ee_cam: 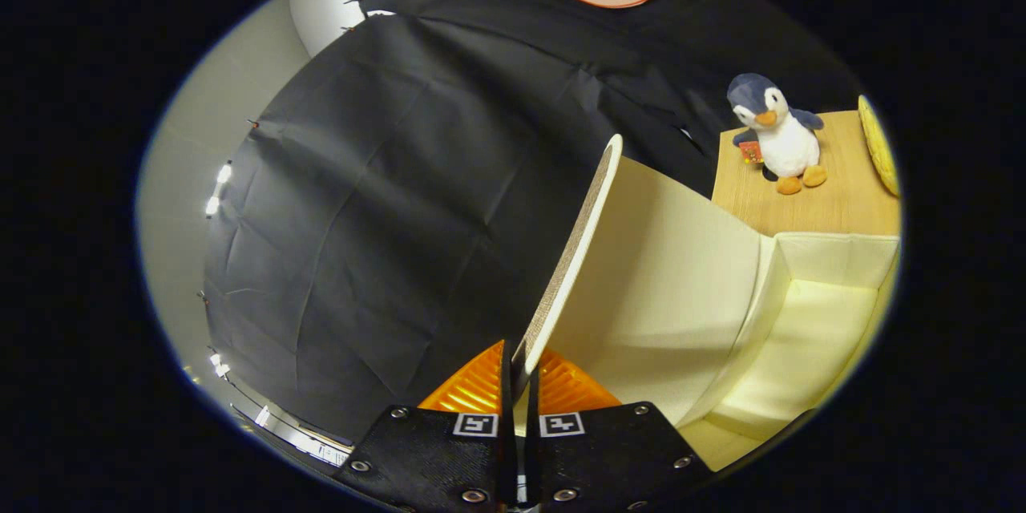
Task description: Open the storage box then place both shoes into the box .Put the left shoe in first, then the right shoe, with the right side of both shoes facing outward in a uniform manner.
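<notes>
In the gripper view, the gripper (521,385) has its two fingers drawn almost together, and the thin edge of the box lid (573,256) stands between them. Both fingers seem to press on this edge, so I judge that the gripper is holding the lid. The lid is lifted high and stands nearly upright, tilted a little, with its pale inner face turned toward the open storage box (809,313). The inside of the box is cream and looks empty; no shoe lies in the part that I can see.

Beyond the box stands a wooden shelf (834,208). A plush penguin (781,136) sits near its far edge, and a yellow thing (878,144), which I cannot identify, is at its far right corner. Behind the lid hangs the black cloth wall (385,224).

I judge that the opening step is nearly done but not finished. The grip is only on a narrow rim of the lid, so it can slip out if the hand turns or pulls too fast. If the fingers let go while the lid is not past its balance point, the lid can fall back and close the box again. If the lid is pushed too far, it may drag the light box along the surface on which it stands.
</notes>
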Demonstrator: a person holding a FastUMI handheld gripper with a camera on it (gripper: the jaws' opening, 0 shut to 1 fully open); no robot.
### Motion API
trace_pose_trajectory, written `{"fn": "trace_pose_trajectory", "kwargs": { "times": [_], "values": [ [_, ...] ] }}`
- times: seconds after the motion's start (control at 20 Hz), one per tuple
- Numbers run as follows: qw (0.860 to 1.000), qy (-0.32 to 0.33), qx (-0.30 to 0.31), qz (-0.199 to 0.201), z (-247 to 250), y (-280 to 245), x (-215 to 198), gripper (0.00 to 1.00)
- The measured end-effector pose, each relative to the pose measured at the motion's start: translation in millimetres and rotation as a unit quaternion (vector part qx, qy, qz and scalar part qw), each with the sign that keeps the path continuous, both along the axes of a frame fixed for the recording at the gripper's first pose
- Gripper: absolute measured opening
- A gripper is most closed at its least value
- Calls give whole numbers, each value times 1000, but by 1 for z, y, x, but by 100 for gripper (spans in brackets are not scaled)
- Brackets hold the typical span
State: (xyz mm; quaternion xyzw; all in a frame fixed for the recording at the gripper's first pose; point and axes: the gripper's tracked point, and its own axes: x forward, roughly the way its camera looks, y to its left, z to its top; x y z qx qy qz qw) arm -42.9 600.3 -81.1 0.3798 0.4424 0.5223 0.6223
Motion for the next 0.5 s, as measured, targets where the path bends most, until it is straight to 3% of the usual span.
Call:
{"fn": "trace_pose_trajectory", "kwargs": {
  "times": [0.25,0.45,0.5],
  "values": [
    [999,-36,-30,5,-8,15,-3,24],
    [996,-51,-66,7,-32,3,4,72],
    [995,-62,-74,1,-32,-6,5,75]
  ]
}}
